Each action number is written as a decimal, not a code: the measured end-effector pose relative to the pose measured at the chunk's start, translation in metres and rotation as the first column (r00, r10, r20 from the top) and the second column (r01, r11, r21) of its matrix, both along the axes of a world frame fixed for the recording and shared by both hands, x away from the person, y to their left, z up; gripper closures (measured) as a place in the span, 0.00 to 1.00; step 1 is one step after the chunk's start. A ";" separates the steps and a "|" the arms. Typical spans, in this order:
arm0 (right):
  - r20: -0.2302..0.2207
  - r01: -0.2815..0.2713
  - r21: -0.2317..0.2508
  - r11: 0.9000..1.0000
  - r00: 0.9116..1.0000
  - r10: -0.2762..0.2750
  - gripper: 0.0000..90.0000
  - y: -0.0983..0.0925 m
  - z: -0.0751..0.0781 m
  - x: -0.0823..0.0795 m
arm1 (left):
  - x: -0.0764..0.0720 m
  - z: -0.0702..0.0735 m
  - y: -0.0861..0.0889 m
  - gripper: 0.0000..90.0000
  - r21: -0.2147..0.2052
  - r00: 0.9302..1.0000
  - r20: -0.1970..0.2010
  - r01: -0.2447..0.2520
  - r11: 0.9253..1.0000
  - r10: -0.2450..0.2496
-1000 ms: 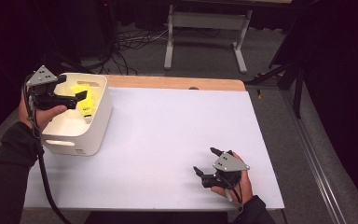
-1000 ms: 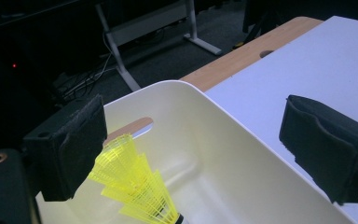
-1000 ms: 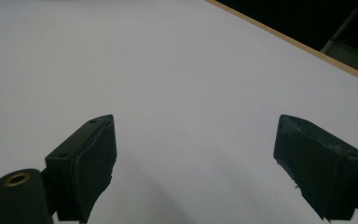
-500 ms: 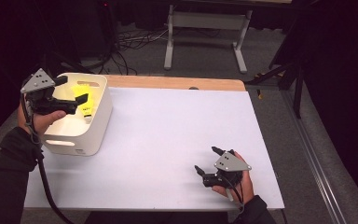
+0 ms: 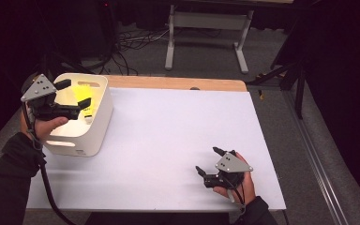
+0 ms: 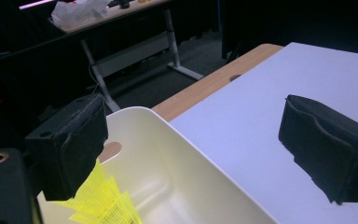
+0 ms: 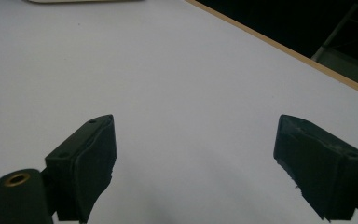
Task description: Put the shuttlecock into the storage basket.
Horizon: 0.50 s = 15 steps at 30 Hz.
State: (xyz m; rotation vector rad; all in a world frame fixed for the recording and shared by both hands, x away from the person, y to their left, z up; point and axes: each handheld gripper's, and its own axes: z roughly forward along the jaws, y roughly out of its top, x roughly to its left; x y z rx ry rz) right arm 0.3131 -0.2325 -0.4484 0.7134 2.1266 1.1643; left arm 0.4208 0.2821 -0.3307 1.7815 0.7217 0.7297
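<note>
over the white bin (image 5: 95,123) at the counter's (image 5: 178,140) far left corner, the left claw (image 5: 73,94) hangs with its jaws spread wide, gripping nothing. one jaw sits above the bin's hollow, the other out past the near wall over bare counter, so the rim runs between them untouched. directly below the inner jaw lies the yellow mesh piece (image 6: 100,200), down inside the bin against its wall; the high view shows it as a bright yellow patch (image 5: 82,96) just beyond the claw's tips. my read is that the mesh piece belongs in the bin and the claw is held high so its jaws clear the rim, though whether it is coming or going i can't tell from this.

now the right claw (image 5: 207,161), parked near the counter's front edge, well apart from the bin. its jaws stand wide apart too, with plain white counter in front of them and nothing between them or touching them. the hand under it rests low, close to the surface, which looks like a waiting pose: out of the way, leaving the left side room to work. no second object lies anywhere near it.
</note>
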 end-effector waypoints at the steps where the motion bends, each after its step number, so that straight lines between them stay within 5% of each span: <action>1: 0.004 0.000 0.000 1.000 1.000 0.000 0.16 0.000 0.000 0.000 | -0.001 0.000 -0.001 0.10 -0.002 1.000 -0.001 0.005 1.000 -0.005; 15: 0.013 0.003 -0.002 1.000 1.000 -0.003 0.16 -0.001 0.003 -0.001 | -0.010 -0.003 -0.015 0.09 -0.007 0.999 0.029 0.044 0.999 -0.044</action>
